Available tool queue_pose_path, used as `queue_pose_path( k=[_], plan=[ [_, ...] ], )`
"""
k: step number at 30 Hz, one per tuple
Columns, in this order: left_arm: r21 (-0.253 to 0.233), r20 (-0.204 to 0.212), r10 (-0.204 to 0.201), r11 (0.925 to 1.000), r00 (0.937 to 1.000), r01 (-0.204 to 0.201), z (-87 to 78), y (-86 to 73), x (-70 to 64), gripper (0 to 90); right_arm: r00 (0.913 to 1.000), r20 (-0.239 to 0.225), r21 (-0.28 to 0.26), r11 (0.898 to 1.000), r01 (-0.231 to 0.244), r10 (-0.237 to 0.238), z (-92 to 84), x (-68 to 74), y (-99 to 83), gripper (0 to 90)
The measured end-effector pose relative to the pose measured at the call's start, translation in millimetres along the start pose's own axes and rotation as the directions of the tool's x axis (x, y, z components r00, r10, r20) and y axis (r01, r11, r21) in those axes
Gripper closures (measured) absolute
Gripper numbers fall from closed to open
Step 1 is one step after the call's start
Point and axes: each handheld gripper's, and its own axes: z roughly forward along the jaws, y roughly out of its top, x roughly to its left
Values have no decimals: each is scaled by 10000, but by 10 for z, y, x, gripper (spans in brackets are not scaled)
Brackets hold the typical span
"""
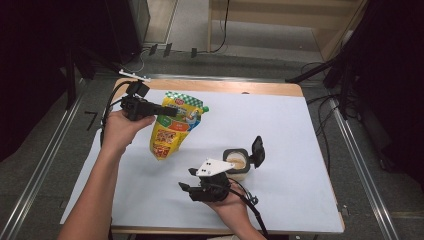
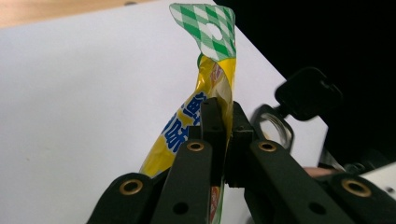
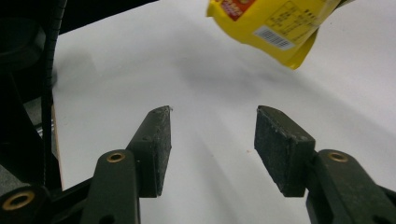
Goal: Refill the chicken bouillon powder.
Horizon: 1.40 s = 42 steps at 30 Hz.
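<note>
A yellow snack pouch [image 1: 172, 127] with a green-checked top hangs above the white sheet [image 1: 280, 125], held by its upper part. My left gripper [image 1: 167, 111] is shut on the pouch [image 2: 205, 93], its pads pinching the yellow foil just below the checked strip. A small open container [image 1: 237, 163] with a black flip lid [image 1: 258, 151] and a beige filling stands to the right of the pouch. My right gripper [image 1: 189, 179] is open near the table's front, left of the container, with nothing between its pads [image 3: 156, 144]. The pouch's lower corner [image 3: 275, 28] hangs above and ahead of it.
The white sheet covers a wooden table [image 1: 225, 86] whose edge shows at the back. Dark stands and cables [image 1: 320, 70] line both sides on the floor. The container's lid [image 2: 308, 93] shows blurred behind the pouch in the left gripper view.
</note>
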Motion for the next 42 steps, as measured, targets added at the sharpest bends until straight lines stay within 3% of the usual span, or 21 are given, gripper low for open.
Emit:
queue_pose_path(
  k=[6,14,23,26,30,37,42],
  plan=[
    [-213,-358,-91,9997,9993,83,98,11,152,899,10000,76,-17,10000,-17,17,-13,-13,-12,471],
    [-442,-120,-457,9980,9989,451,53,-45,269,895,9998,153,-87,9999,-103,104,-39,-42,-14,472],
    [-245,-86,-289,9993,9995,287,-14,-102,266,874,9999,135,-98,9999,-27,29,-47,-35,7,472],
    [-31,-334,-206,9998,9992,205,-3,-116,262,850,10000,100,-94,10000,2,-2,-37,-34,10,472],
    [31,-353,-98,9999,9993,99,5,-133,257,841,9999,78,-85,9999,81,-81,-26,-26,17,472],
    [-158,-302,-73,9999,9995,68,-47,-148,253,826,9999,11,-53,9999,114,-113,-13,-21,21,472],
    [-314,-116,-184,9993,9998,181,-84,-151,258,757,10000,-64,-103,9999,38,-39,-19,-20,27,473]
  ],
)
